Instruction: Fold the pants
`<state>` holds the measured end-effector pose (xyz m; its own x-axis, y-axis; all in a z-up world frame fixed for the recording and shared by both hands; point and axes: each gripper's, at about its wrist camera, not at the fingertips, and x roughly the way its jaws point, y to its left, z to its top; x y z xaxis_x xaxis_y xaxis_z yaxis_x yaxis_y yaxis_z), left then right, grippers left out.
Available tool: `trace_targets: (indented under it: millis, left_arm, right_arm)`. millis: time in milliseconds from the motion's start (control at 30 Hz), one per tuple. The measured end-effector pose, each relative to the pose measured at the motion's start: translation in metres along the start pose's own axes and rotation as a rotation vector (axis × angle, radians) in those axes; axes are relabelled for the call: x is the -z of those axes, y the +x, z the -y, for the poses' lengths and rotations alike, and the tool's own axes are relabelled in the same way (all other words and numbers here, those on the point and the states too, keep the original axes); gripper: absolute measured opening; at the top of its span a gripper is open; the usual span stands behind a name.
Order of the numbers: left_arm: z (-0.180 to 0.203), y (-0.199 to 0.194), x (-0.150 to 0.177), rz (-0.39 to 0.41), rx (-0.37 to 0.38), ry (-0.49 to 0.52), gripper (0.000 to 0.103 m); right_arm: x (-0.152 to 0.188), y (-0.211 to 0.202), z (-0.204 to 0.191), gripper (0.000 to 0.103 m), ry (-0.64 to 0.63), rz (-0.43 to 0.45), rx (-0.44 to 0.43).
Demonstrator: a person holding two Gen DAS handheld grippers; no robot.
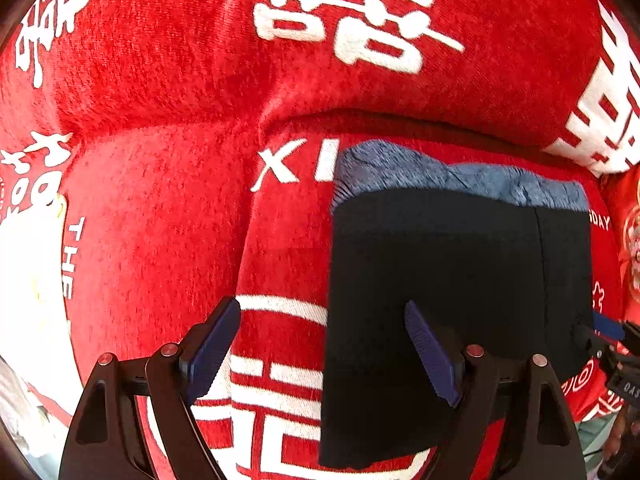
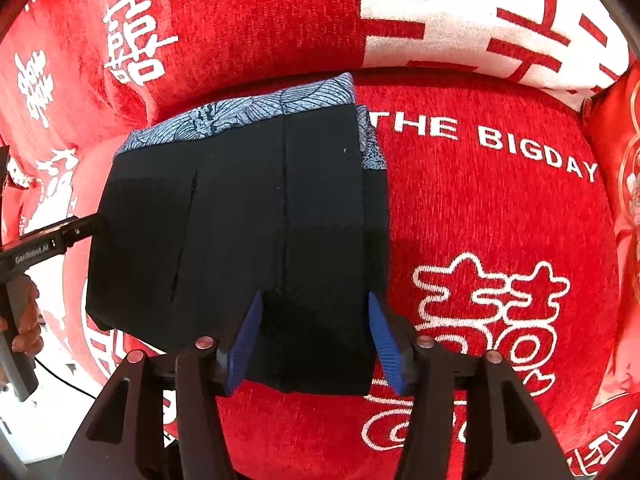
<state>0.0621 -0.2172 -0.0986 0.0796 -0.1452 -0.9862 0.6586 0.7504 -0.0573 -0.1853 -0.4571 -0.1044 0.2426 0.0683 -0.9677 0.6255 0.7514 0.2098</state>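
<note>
The black pants [image 1: 440, 280] lie folded into a compact rectangle on the red sofa seat [image 1: 160, 220], with a blue patterned lining strip [image 1: 440, 176] showing along the far edge. My left gripper [image 1: 320, 344] is open and empty, its right finger over the pants' left edge. In the right wrist view the pants [image 2: 240, 220] and the lining [image 2: 260, 108] show again. My right gripper [image 2: 316, 344] is open over the pants' near right corner, holding nothing. The left gripper's tip [image 2: 80, 228] touches the pants' left edge.
The red sofa cover carries white characters and the words THE BIGDAY [image 2: 500, 144]. The backrest [image 1: 320, 40] rises behind the pants. A red cushion [image 2: 624, 184] stands at the far right. White floor [image 2: 48, 400] shows past the seat's left edge.
</note>
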Motion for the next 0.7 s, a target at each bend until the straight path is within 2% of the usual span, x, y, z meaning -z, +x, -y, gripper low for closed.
trace_targets:
  millis: [233, 400, 567, 700]
  left_arm:
    - [-0.016, 0.001, -0.011, -0.020, 0.067, -0.057, 0.085]
    - [-0.013, 0.010, -0.010, -0.071, 0.124, -0.047, 0.085]
    - [-0.017, 0.027, -0.011, -0.132, 0.246, -0.098, 0.085]
    - [-0.017, 0.026, -0.016, -0.114, 0.263, -0.034, 0.085]
  right_arm:
    - [0.000, -0.008, 0.021, 0.063, 0.056, 0.022, -0.052]
    - [-0.005, -0.005, 0.054, 0.064, 0.186, 0.016, -0.176]
    - [-0.008, 0.009, 0.072, 0.067, 0.241, -0.026, -0.265]
    - [-0.012, 0.018, 0.079, 0.073, 0.226, -0.051, -0.327]
